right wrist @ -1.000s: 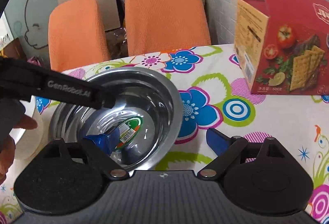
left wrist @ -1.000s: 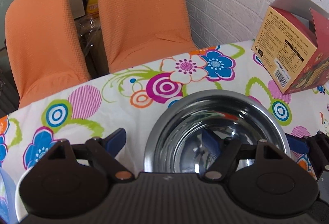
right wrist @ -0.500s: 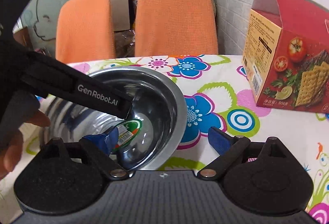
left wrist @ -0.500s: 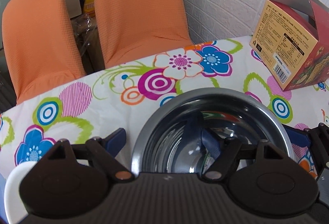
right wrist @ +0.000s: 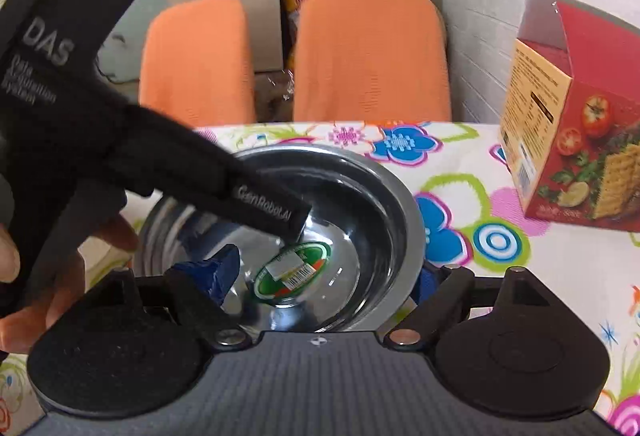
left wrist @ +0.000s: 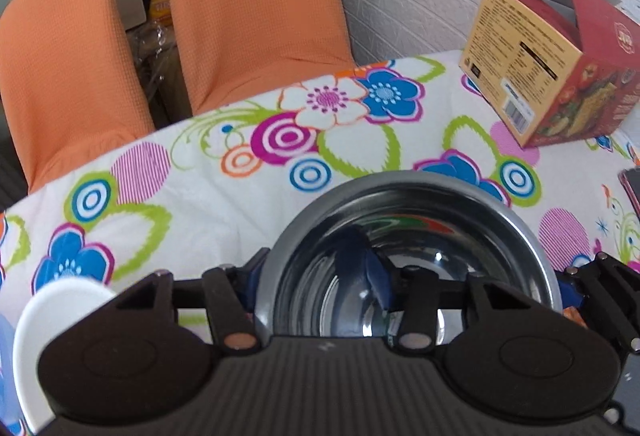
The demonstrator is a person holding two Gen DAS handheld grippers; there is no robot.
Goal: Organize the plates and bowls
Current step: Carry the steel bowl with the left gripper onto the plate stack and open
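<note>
A steel bowl (left wrist: 416,203) (right wrist: 360,187) with a green label on its bottom stands on the flowered tablecloth (left wrist: 224,211). My left gripper (left wrist: 314,276) straddles the bowl's left rim and its jaws are closing. The outer finger touches the rim from outside, and the blue inner pad (left wrist: 374,274) lies against the inner wall. In the right wrist view its black finger (right wrist: 264,203) reaches into the bowl. My right gripper (right wrist: 326,276) straddles the near right rim with its jaws closing. One blue pad (right wrist: 222,268) hangs free inside and the other sits just outside.
A red and tan cracker box (left wrist: 552,75) (right wrist: 580,139) stands at the right by the white brick wall. A white dish (left wrist: 56,320) lies at the lower left. Two orange chairs (left wrist: 256,7) stand behind the table. A person's hand (right wrist: 24,276) holds the left gripper.
The left jaws have drawn in from wide apart onto the bowl's left rim. The right jaws have narrowed, and their outer finger has come up to the bowl's side.
</note>
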